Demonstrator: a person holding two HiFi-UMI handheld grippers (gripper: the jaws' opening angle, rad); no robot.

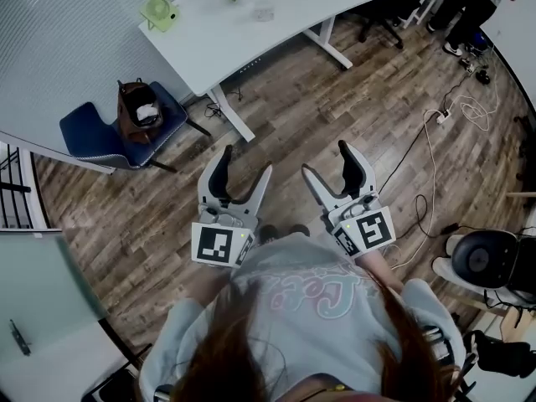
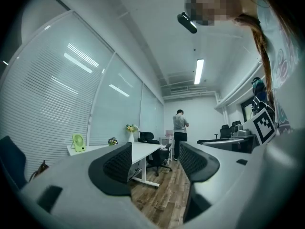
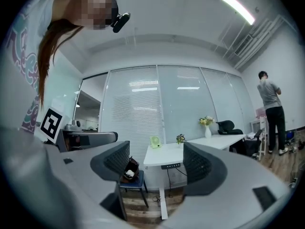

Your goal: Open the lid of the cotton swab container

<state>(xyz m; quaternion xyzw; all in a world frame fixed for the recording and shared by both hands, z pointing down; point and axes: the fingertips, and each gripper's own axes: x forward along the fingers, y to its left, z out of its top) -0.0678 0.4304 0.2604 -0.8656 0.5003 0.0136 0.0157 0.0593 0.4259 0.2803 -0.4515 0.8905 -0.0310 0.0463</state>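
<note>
Head view: a small clear container [image 1: 264, 11], possibly the cotton swab container, is seen on the white table [image 1: 301, 2], well apart from both grippers; its long axis cannot be made out. The left gripper [image 1: 247, 162] and right gripper [image 1: 325, 159] are held level, side by side, above the wood floor [image 1: 335, 82]

Left gripper view: the jaws are spread wide, with nothing between them

Right gripper view: the jaws are likewise spread wide and empty
</note>
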